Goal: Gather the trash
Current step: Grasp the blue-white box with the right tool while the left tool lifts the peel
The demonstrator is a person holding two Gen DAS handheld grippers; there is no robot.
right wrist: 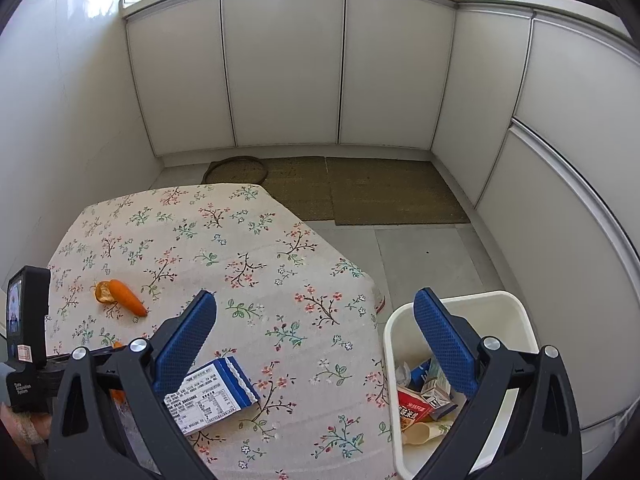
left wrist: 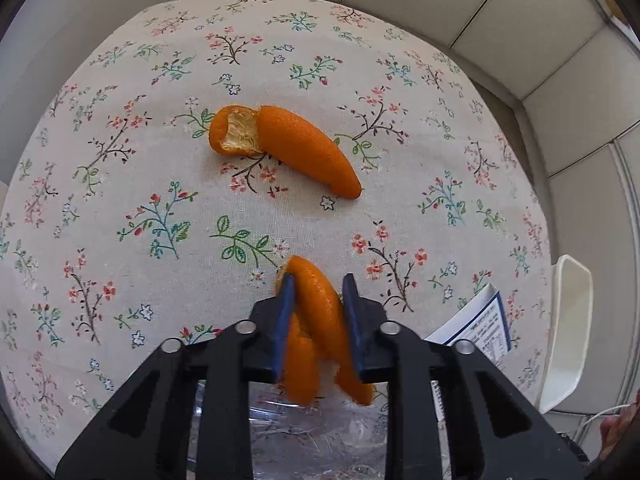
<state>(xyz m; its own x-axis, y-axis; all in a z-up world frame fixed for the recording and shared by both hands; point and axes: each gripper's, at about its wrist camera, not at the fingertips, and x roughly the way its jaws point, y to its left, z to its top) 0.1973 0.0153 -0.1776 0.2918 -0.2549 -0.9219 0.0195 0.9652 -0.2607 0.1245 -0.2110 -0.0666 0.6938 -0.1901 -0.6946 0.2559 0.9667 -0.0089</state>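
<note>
Left gripper (left wrist: 316, 292) is clamped on 1 strip of orange peel (left wrist: 320, 332), pinched between its 2 blue pads w/ the loose ends dangling below the fingers, over what looks like clear plastic, maybe a bag, at the bottom of the left wrist view; hard to tell. A 2nd orange peel (left wrist: 288, 148) lies flat on the counter (left wrist: 120, 184), well ahead of the left gripper, pith side showing at one end. So 2 peels total: 1 held, 1 on the floral cloth. Right gripper (right wrist: 316, 344) is spread wide w/ nothing between its fingers, hanging above the counter edge. Below it, 1 blue-and-white carton (right wrist: 212, 396) lies flat on the cloth near the left finger. 1 white bin (right wrist: 516, 320) stands just beside the counter on the right, w/ several pieces of packaging inside, incl. 1 red box (right wrist: 412, 408) and a few small cartons; exact count unclear. 2 floor mats (right wrist: 384, 192) lie in front of the cabinets.
</note>
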